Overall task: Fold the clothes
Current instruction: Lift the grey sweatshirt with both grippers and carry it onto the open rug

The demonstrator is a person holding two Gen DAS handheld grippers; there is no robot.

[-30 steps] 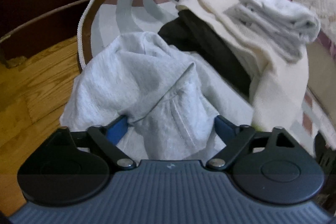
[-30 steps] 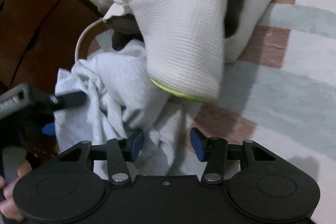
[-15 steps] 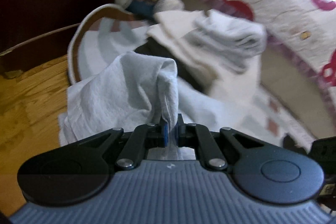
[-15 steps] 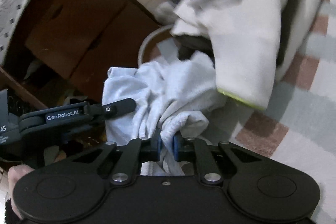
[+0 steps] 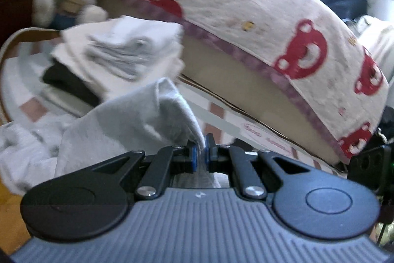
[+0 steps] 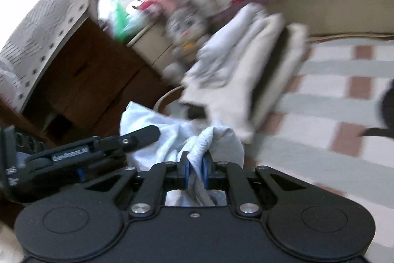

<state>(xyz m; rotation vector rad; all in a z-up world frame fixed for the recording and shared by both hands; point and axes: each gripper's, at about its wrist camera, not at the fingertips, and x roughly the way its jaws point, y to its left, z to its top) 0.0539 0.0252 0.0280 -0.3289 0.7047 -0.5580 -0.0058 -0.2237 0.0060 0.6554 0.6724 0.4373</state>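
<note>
Now both grippers clamped on grey garment [image 5: 138,120]: left gripper [image 5: 200,155] pinching thin edge, right gripper [image 6: 195,170] on bunched fold. Garment up off rug [image 6: 320,110], beside stack [image 5: 118,51]. Risk: thin edge slips out; trailing cloth drags stack.

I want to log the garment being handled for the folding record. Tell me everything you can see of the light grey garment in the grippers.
The light grey garment looks like soft, slightly fleecy knit, crumpled and unfolded. The left gripper pinches one thin edge, and the right gripper clamps a bunched, ribbed-looking part. Between them the cloth rises in peaks; the rest sags leftward toward the striped rug, near the folded pile. Motion blur hides finer details.
</note>
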